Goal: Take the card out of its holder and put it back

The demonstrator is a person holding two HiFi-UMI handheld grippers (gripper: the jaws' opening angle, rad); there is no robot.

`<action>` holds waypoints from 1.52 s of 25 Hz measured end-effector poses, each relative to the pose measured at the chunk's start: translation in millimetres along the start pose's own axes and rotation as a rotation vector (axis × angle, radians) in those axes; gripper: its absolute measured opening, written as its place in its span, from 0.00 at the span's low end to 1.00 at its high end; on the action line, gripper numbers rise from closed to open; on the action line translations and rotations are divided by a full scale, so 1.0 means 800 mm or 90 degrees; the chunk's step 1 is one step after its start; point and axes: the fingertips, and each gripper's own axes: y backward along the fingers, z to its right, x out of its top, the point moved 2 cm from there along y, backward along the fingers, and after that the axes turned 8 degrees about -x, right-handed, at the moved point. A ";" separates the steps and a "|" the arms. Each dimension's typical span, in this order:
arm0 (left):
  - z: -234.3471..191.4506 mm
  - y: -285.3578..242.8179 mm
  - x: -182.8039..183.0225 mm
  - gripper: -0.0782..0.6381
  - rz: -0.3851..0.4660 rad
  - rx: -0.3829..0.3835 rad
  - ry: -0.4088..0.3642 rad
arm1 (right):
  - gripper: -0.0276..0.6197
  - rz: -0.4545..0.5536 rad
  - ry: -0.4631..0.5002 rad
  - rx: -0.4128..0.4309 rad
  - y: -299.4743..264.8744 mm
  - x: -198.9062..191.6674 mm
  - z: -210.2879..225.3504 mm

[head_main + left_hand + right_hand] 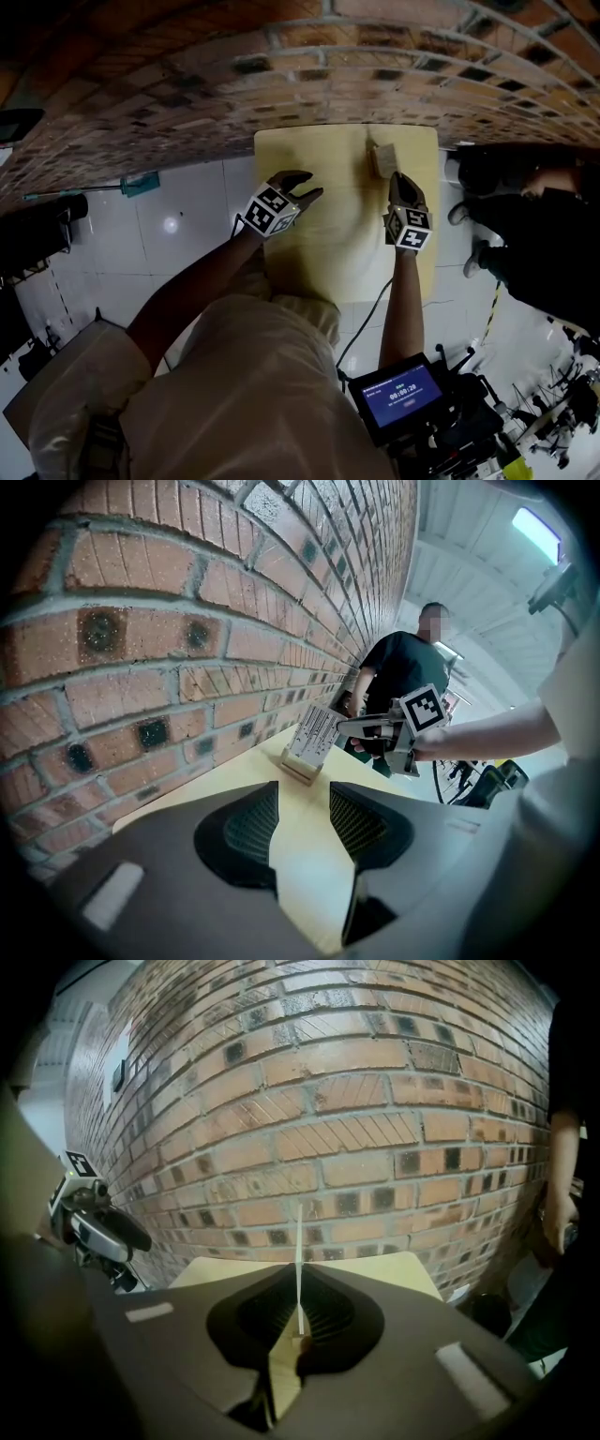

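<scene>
Brick wall point(281, 75) backs a pale yellow table point(319, 262). On it, close to the wall, a white card point(314, 731) stands tilted in a small wooden holder point(298, 771). The card's printed lines are too small to read. The right gripper point(298, 1321) is clamped on the card's edge. The left gripper point(303, 799) hangs released and empty, well apart from the card. A person point(403, 667) stands beyond the table.

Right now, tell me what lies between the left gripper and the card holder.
Only bare tabletop. The left gripper, jaws open, faces the holder with nothing between, seen in its own view; the right gripper pinches the card.
</scene>
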 end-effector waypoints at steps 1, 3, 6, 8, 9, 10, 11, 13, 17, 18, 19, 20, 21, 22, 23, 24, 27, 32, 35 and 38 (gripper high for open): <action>0.000 0.001 -0.001 0.37 -0.001 0.000 0.001 | 0.06 -0.001 -0.001 0.000 0.000 -0.001 0.000; -0.001 0.001 -0.002 0.37 -0.001 0.000 0.002 | 0.06 -0.003 0.000 -0.001 -0.001 -0.003 0.001; -0.002 0.000 -0.003 0.37 -0.001 0.001 0.002 | 0.06 -0.007 -0.002 0.000 -0.006 -0.006 0.000; -0.002 0.000 -0.003 0.37 -0.002 0.000 0.003 | 0.06 -0.011 -0.004 0.000 -0.009 -0.010 -0.001; -0.001 0.000 -0.003 0.37 -0.001 0.000 0.004 | 0.06 -0.013 -0.004 -0.001 -0.009 -0.012 -0.001; 0.000 -0.001 -0.003 0.37 -0.001 -0.001 0.004 | 0.06 -0.014 -0.004 -0.001 -0.010 -0.013 -0.001; 0.000 -0.001 -0.003 0.37 -0.001 -0.001 0.004 | 0.06 -0.016 -0.005 -0.002 -0.011 -0.015 -0.001; -0.003 0.000 -0.002 0.37 0.000 0.000 0.004 | 0.06 -0.020 -0.007 -0.004 -0.016 -0.018 0.000; -0.005 0.000 -0.002 0.37 -0.001 0.001 0.004 | 0.06 -0.024 -0.009 -0.005 -0.019 -0.022 0.000; -0.005 0.000 -0.003 0.37 -0.001 0.001 0.005 | 0.06 -0.026 -0.010 -0.006 -0.020 -0.024 0.001; -0.005 0.000 -0.003 0.37 -0.001 0.001 0.005 | 0.06 -0.027 -0.012 -0.006 -0.020 -0.025 0.001; -0.006 0.000 -0.004 0.37 -0.001 0.001 0.006 | 0.06 -0.029 -0.013 -0.007 -0.022 -0.027 0.001; -0.006 0.000 -0.004 0.37 -0.002 0.001 0.006 | 0.06 -0.031 -0.014 -0.007 -0.023 -0.029 0.001; -0.006 0.000 -0.005 0.37 -0.002 0.001 0.006 | 0.06 -0.033 -0.015 -0.008 -0.023 -0.031 0.001; -0.006 0.000 -0.005 0.37 -0.003 0.000 0.007 | 0.06 -0.033 -0.017 -0.008 -0.023 -0.032 0.000; -0.006 0.000 -0.006 0.37 -0.004 0.000 0.008 | 0.06 -0.032 -0.019 -0.008 -0.023 -0.032 0.000; -0.008 0.000 -0.005 0.37 -0.002 0.000 0.008 | 0.06 -0.029 -0.027 -0.009 -0.026 -0.030 0.002; -0.009 -0.003 -0.006 0.37 -0.004 -0.001 0.006 | 0.06 -0.031 -0.031 -0.008 -0.030 -0.030 0.002; -0.006 -0.003 -0.006 0.37 -0.004 -0.002 0.007 | 0.06 -0.034 -0.026 -0.010 -0.030 -0.032 0.002; -0.004 -0.004 -0.006 0.37 -0.005 -0.004 0.007 | 0.06 -0.037 -0.029 -0.011 -0.031 -0.035 0.002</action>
